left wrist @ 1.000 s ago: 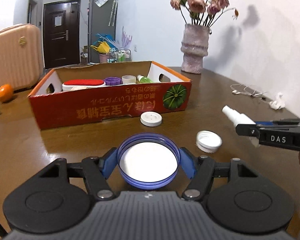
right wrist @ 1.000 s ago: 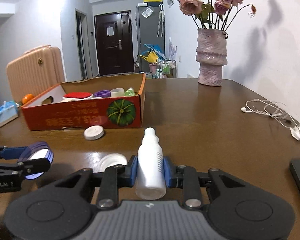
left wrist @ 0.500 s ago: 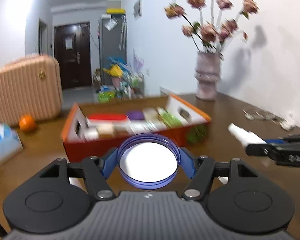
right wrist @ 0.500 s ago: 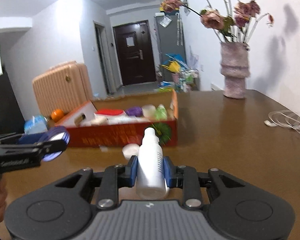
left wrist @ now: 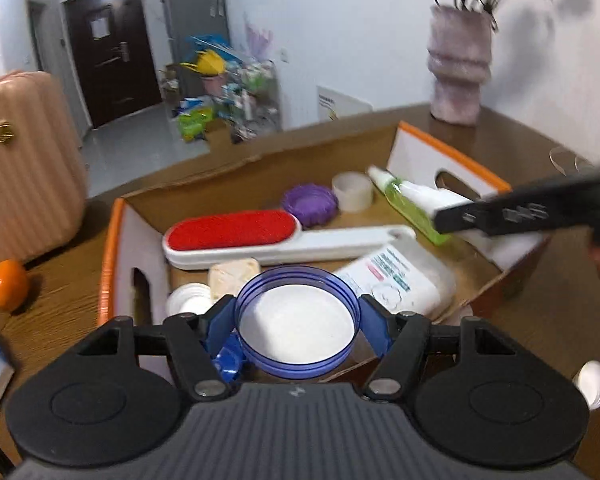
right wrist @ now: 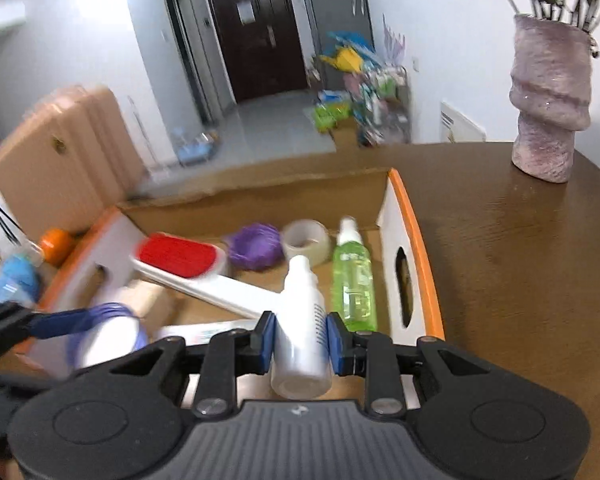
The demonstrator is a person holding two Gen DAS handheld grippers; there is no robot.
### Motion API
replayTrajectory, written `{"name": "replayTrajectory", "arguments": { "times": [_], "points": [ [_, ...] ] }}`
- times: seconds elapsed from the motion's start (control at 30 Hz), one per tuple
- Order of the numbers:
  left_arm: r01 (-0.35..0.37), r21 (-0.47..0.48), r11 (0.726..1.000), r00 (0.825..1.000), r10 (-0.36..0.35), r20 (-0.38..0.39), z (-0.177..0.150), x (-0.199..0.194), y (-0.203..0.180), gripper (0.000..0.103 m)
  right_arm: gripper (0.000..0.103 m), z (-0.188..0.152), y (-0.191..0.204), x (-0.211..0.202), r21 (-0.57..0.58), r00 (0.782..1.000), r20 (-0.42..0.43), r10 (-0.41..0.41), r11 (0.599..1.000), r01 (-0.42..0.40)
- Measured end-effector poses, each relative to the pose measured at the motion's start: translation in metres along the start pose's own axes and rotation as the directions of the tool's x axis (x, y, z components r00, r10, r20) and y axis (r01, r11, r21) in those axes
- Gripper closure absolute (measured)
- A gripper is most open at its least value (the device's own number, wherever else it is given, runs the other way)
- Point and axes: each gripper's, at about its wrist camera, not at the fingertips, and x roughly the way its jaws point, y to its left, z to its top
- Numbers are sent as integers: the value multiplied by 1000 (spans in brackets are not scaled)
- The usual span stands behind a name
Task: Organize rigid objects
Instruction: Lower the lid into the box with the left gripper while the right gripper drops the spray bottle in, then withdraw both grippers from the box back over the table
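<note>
My left gripper [left wrist: 296,322] is closed on the blue lid [left wrist: 296,320], pads on opposite sides of its rim, held flat above the near end of the cardboard box [left wrist: 452,148]. Looks light, stiff plastic, thin rim, so prob. slips if tilted; rim grip seems right. Right gripper [right wrist: 300,340] is clamped round the mid-body of the white spray bottle [right wrist: 302,320], nozzle fwd, over the box's right end beside the green bottle [right wrist: 352,280]. Smooth round body, likely light; may rotate in the pads. Hard to read: right view is motion-blurred at left, box floor under both grippers is hidden, label on the white pouch [left wrist: 396,280] illegible.
</note>
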Motion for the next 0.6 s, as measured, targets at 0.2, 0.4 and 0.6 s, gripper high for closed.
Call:
{"name": "replayTrajectory", "arguments": {
  "times": [0.2,0.4,0.6],
  "points": [
    [76,-13,997,997,-76,-19,0,15,2,25,68,-4,4,8,-8,998,38,-46,999,46],
    [11,-24,1000,1000,-11,-13,1,8,8,14,57,-2,-5,-33,-4,993,115,-32,999,33],
    [-24,-83,996,998,28,48,11,-42,24,12,52,1,-17,-81,-4,984,173,-32,999,34]
  ]
}}
